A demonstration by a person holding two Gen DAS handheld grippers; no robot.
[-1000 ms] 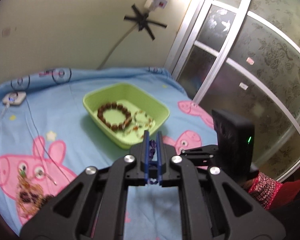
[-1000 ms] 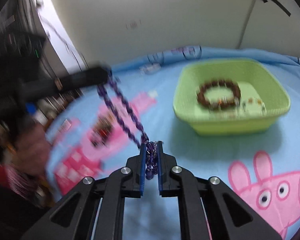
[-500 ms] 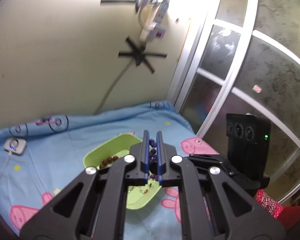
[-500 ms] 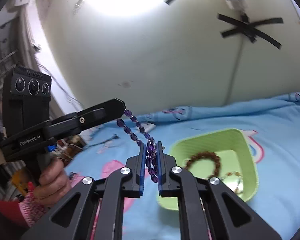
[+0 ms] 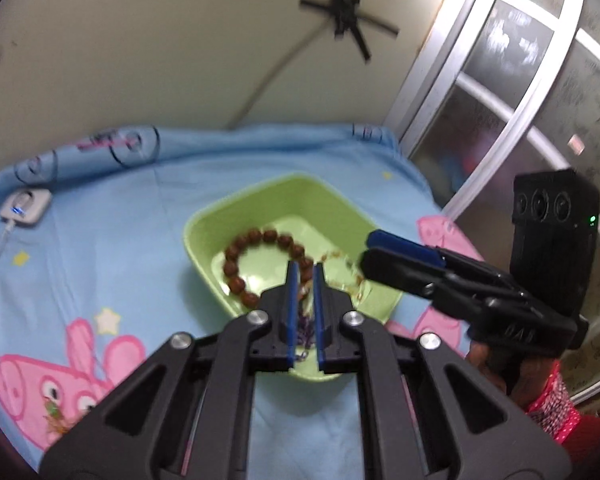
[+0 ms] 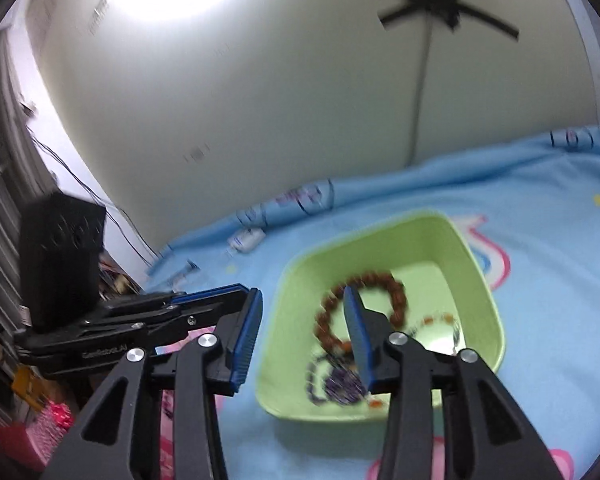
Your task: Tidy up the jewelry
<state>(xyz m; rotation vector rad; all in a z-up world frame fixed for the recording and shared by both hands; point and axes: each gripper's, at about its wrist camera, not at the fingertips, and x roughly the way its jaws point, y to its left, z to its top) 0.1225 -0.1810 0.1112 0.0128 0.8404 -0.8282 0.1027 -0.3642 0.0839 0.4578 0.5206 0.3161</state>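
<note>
The purple bead necklace (image 6: 334, 380) lies heaped in the near end of the green tray (image 6: 488, 304), at lower centre of the right wrist frame, beside the brown bead bracelet (image 6: 396, 286) and a thin gold chain (image 6: 440, 320). The tray sits on the blue cartoon-print bedsheet (image 6: 540, 208).

The right gripper (image 6: 300, 328) has just been opening — its blue pads now stand well apart with nothing pressed between them, and the purple heap shows below and just inside its right-hand finger. It looks released from this side.

The left gripper (image 5: 302, 304) is nearly shut, its pads narrow, and in the left wrist frame a bit of the purple strand (image 5: 305, 326) shows in the slit between them, over the tray's near wall. So the left one seems to hold the necklace's other end; how much hangs from it cannot be told, as the frame is blurred.

What the coming move turns on: the strand lies straight down from the left gripper, already above the tray's interior — the left gripper is the one nearer, indeed on it. Opening there should drop the rest inside; drifting toward the lower frame edge risks draping it over the rim.
</note>
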